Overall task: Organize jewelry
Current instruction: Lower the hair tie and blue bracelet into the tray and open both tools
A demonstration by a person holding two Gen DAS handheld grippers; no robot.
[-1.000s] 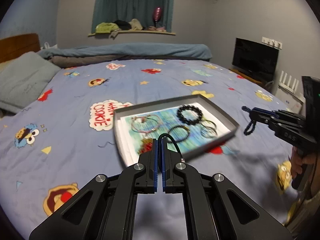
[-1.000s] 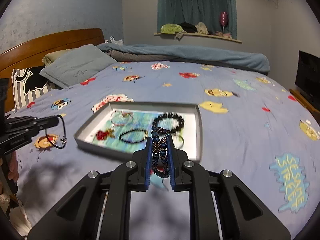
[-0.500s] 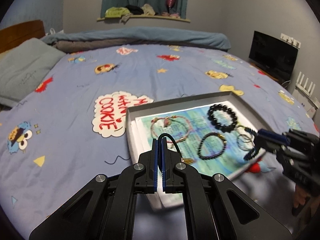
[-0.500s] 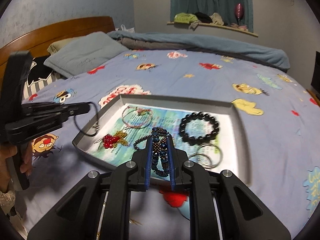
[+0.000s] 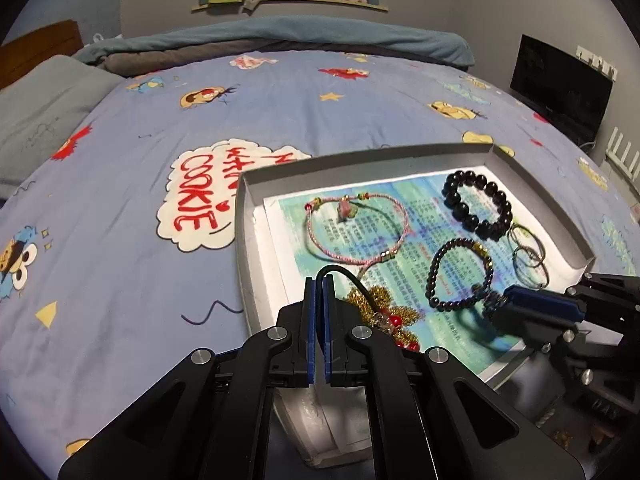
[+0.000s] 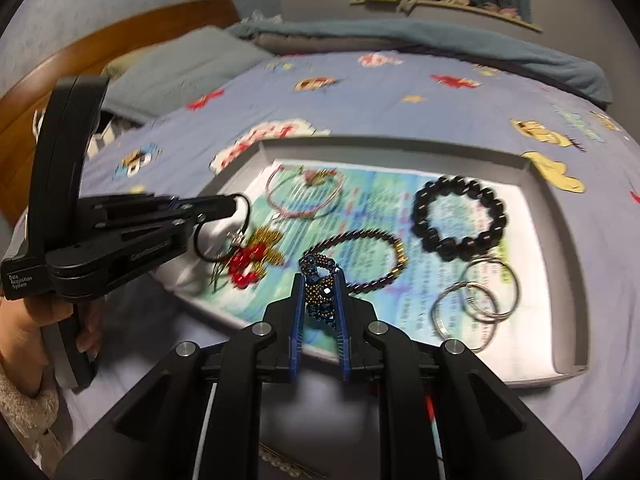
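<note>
Left claw [image 5: 320,280] pinches a thin black cord loop [image 5: 347,276] over the tray [image 5: 245,240], at its 7 o'clock corner. Right claw [image 6: 319,280] clamps a blue beaded bracelet [image 6: 320,286] above the tray's 6 o'clock edge.

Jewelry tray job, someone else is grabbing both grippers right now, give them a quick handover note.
Left gripper: shut on a thin black cord bracelet, above the tray's near-left corner.
Right gripper: shut on a blue-and-bronze beaded bracelet, above the tray's near edge.
Tray sits on the bed. Already in it: pink cord bracelet, chunky black bead bracelet, thin dark bead bracelet, silver rings, red-and-gold ornament.
Left to do: set both held bracelets down on free spots in the tray and release.
</note>
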